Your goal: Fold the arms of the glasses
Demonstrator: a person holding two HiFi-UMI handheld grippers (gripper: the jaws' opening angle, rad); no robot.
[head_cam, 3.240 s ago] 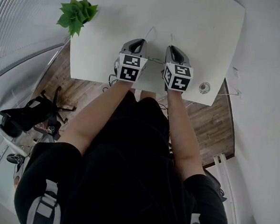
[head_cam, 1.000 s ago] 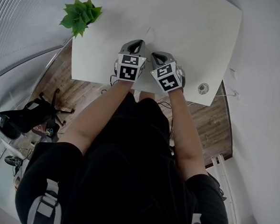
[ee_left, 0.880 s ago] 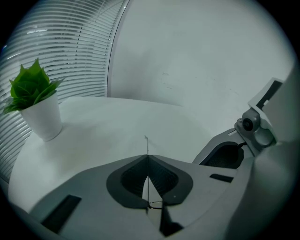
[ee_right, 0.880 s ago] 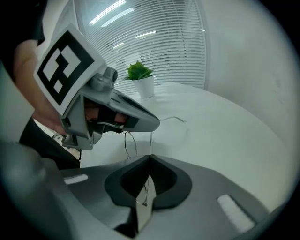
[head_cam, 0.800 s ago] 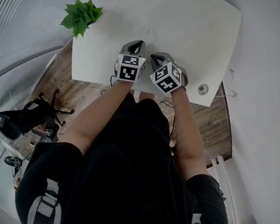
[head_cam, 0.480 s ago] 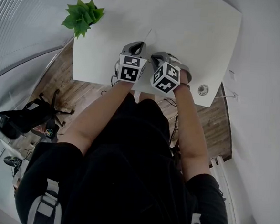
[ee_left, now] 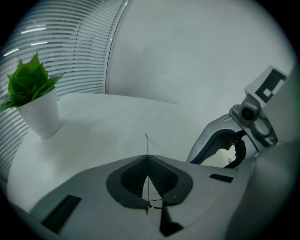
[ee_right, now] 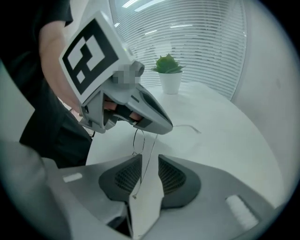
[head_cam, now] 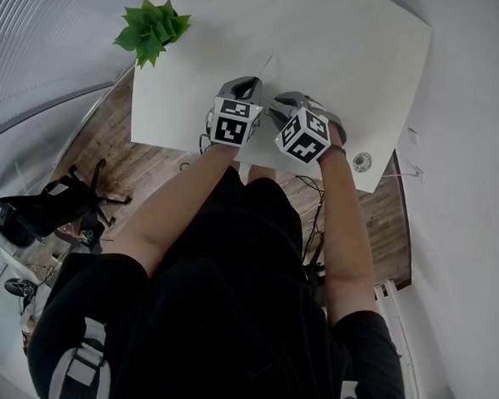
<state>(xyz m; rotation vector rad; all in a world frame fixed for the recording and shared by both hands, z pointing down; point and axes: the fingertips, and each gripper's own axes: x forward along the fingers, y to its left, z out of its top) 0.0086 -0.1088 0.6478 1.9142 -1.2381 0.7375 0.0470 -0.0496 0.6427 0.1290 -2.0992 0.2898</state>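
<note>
The glasses are a thin wire frame, held above the white table point(head_cam: 354, 48). My left gripper point(ee_left: 147, 157) is shut on the frame, and one wire arm point(ee_left: 146, 143) sticks straight up out of its jaws. In the head view that arm point(head_cam: 266, 64) shows as a thin line beyond the left gripper point(head_cam: 243, 86). My right gripper point(ee_right: 150, 161) has just been opening. Its jaws stand apart with a second wire arm point(ee_right: 144, 161) running loosely between them, touched by neither pad. A wire lens ring point(ee_right: 135, 140) hangs under the left gripper point(ee_right: 126, 105). The right gripper point(head_cam: 292, 102) sits close beside the left.
A green plant in a white pot point(head_cam: 149, 25) stands at the table's far left corner, also seen as the plant point(ee_left: 30, 101) and the plant point(ee_right: 168, 75). A round cable grommet point(head_cam: 362, 160) sits near the table's front right edge. Slatted blinds line the left side.
The right gripper first moved in close to the left one, then rolled so its marker cube shows a different face. The left gripper has stayed put.
</note>
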